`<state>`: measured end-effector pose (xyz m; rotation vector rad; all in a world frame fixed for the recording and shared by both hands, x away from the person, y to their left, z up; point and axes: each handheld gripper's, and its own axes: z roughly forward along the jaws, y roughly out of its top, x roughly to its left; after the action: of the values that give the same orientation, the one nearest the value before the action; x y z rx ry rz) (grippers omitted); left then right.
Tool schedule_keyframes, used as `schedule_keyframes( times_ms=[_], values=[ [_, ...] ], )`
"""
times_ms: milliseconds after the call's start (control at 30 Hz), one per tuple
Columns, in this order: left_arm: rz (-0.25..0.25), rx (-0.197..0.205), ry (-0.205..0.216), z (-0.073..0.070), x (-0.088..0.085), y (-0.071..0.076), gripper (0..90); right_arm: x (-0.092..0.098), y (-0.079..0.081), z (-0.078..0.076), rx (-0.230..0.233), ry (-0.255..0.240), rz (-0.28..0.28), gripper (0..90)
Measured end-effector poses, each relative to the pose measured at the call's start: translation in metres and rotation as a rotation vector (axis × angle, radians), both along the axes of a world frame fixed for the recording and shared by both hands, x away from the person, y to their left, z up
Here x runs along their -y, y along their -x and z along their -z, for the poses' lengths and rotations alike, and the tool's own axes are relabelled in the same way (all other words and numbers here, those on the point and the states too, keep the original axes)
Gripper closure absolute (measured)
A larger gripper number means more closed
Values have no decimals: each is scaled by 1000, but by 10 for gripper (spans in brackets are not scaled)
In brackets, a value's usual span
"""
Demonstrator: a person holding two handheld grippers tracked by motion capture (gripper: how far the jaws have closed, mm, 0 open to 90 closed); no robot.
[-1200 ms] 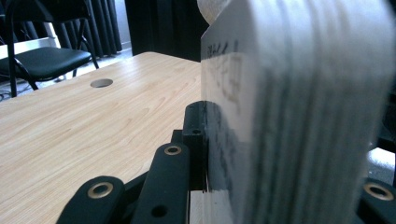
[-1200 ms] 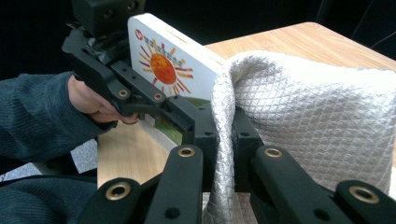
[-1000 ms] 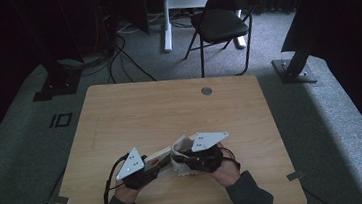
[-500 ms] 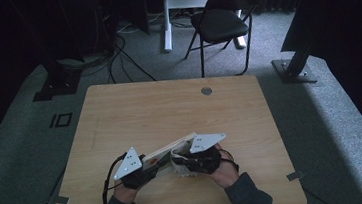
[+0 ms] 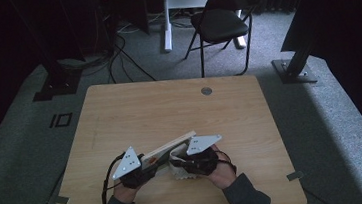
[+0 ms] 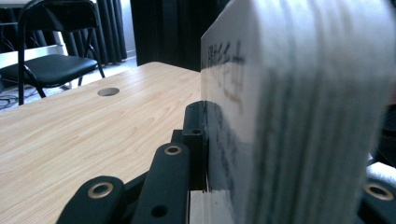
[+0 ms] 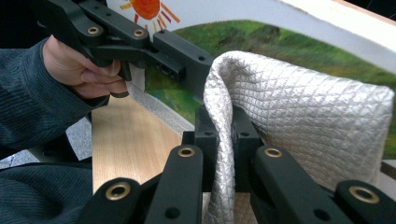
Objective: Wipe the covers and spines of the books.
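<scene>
Tilted, the board (image 5: pixel 169 147) runs lengthwise, rising toward the table's (image 5: pixel 169 108) far right.

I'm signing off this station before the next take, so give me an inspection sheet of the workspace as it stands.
Surface: wooden table, round hole near far edge.
Job's things: picture board tilted up off the table; quilted white cloth against its picture side.
Clutter: nothing seen.
Grippers: left gripper shut on the board; right gripper shut on the cloth.
Cables: black cable trailing from left gripper; more on the floor.
Surroundings: black chair, grey carpet, dark curtains.
</scene>
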<state>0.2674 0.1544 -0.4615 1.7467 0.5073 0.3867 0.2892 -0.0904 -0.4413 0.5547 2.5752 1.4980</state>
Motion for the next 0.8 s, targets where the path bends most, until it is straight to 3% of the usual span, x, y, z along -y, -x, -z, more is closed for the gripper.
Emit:
schedule_keyframes(
  times_ms=[800],
  values=[
    [-7,-10,22,-2,-2,-1,780,-14,1,9,-19,31,-37,849]
  ],
)
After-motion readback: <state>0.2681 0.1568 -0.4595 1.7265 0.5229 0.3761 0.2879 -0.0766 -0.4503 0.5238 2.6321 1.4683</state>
